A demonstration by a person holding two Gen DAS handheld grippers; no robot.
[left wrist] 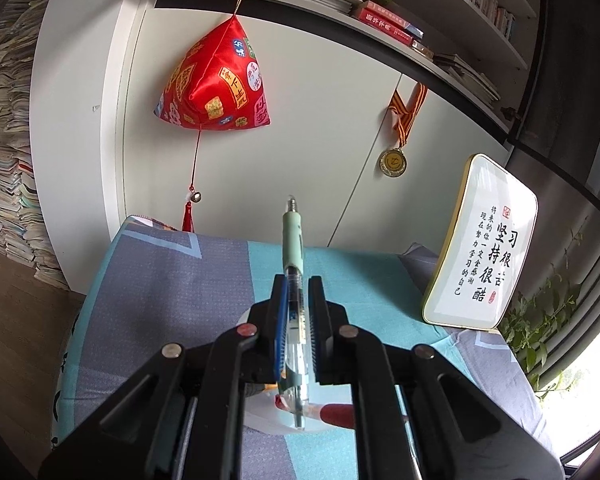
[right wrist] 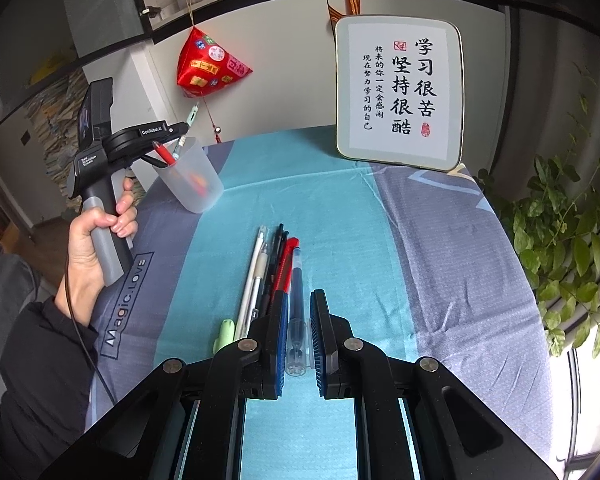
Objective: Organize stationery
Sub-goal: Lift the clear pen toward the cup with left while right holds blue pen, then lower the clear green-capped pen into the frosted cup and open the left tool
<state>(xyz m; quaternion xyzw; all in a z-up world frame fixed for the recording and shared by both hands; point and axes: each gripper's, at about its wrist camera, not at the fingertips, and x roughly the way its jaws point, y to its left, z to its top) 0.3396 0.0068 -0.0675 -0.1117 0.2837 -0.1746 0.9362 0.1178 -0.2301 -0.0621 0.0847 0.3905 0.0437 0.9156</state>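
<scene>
My left gripper (left wrist: 298, 280) is shut on a clear pen with a mint-green grip (left wrist: 293, 248), held upright-tilted over the translucent pen cup (right wrist: 192, 184). The right wrist view shows this gripper (right wrist: 180, 130) above the cup, which holds a red pen (right wrist: 163, 153) and others. My right gripper (right wrist: 299, 300) is open, its fingers on either side of a clear blue pen (right wrist: 297, 300) lying on the cloth. Beside that pen lies a row of several pens (right wrist: 268, 268): red, black, white, and a green-capped one (right wrist: 225, 334).
A framed calligraphy sign (right wrist: 398, 92) stands at the table's back right. A red pyramid ornament (right wrist: 210, 64) hangs on the cabinet behind. A potted plant (right wrist: 560, 232) is off the right edge. The table is covered in a blue-grey cloth (right wrist: 440, 248).
</scene>
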